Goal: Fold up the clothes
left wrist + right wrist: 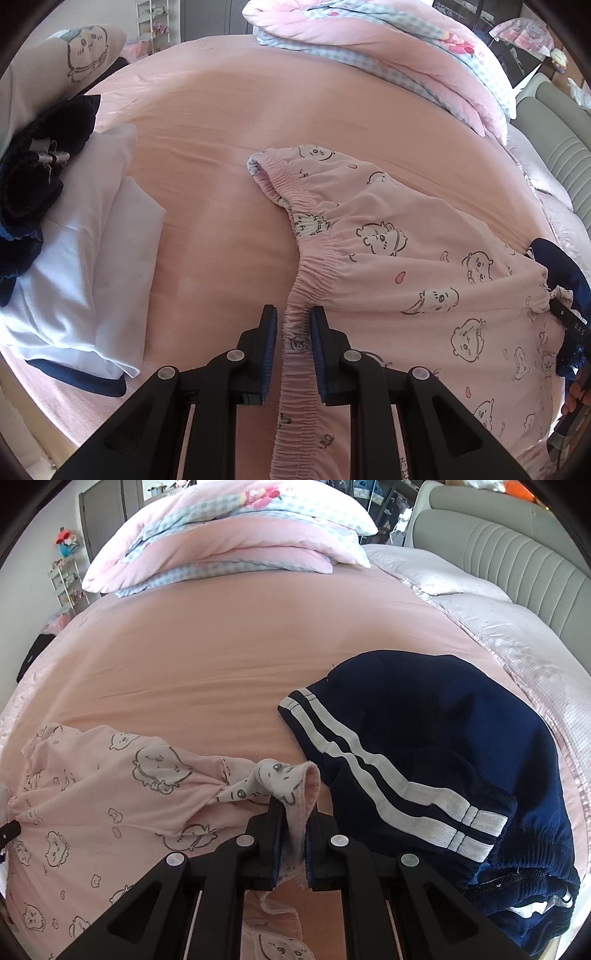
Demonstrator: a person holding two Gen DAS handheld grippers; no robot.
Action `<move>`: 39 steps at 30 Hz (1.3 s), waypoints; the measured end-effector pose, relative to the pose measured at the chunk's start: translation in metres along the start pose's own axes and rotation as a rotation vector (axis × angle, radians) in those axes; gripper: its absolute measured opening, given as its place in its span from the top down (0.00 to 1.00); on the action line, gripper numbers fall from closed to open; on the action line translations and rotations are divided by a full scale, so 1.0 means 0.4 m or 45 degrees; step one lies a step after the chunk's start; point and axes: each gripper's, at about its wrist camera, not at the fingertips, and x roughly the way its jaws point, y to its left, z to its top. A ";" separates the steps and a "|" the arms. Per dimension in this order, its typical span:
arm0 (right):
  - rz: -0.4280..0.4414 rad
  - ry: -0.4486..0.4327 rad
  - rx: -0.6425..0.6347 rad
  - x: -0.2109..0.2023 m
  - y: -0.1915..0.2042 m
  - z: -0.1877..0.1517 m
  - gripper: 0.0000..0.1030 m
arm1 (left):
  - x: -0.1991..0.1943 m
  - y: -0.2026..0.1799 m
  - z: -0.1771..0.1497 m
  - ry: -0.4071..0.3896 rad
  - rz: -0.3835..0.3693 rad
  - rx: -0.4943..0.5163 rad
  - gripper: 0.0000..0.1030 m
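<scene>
The pale pink cotton pyjama shorts printed with outlined cartoon animals [424,266] lie spread on the bed, stretched between the two grippers. The left gripper [293,314] has its black fingers with blue pads drawn narrow onto the gathered elastic waistband [299,369], which runs between the pads and on toward the camera. The right gripper [295,808] is pinched tight on a bunched edge of the same shorts [110,805], whose fabric twists into a knot-like gather just ahead of the jaws. In the left wrist view the right gripper appears only as a dark shape at the far right edge of the shorts.

No box, basket or other container shows in either view.

The surface is a salmon-pink bed sheet [221,657], smooth with faint creases. Just beside the right gripper lies a crumpled navy blue sports garment with two white stripes [424,746], apart from the pink shorts. On the other side of the bed, in the left wrist view, a folded white garment with navy trim [81,258] sits with a dark navy garment [33,184] heaped on its far end. Behind that is a pale cushion or cloth bearing a larger drawing of the same cartoon animal [85,48].

At the far side of the bed a folded pink quilt with blue-and-white check panels [229,542] is piled up. Along the right runs a whitish quilted cover [498,627] against a grey-green padded headboard with vertical channels [517,554]. A white wire rack [68,587] stands by the wall beyond the bed.
</scene>
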 end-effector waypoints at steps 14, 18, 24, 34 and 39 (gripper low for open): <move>-0.001 0.062 0.011 0.018 -0.003 0.009 0.89 | -0.029 -0.033 0.004 -0.037 0.103 0.189 0.83; 0.009 0.076 0.045 0.004 -0.016 0.008 0.61 | -0.020 -0.030 0.016 0.016 0.085 0.150 0.83; 0.105 -0.052 0.031 -0.075 -0.013 0.009 0.31 | -0.017 0.015 0.031 0.135 -0.151 -0.070 0.49; 0.140 -0.157 0.096 -0.144 -0.028 0.028 0.29 | -0.044 -0.028 0.028 0.107 -0.138 -0.001 0.28; 0.245 -0.155 0.203 -0.146 -0.056 0.039 0.29 | -0.039 -0.043 0.040 0.128 -0.145 0.001 0.28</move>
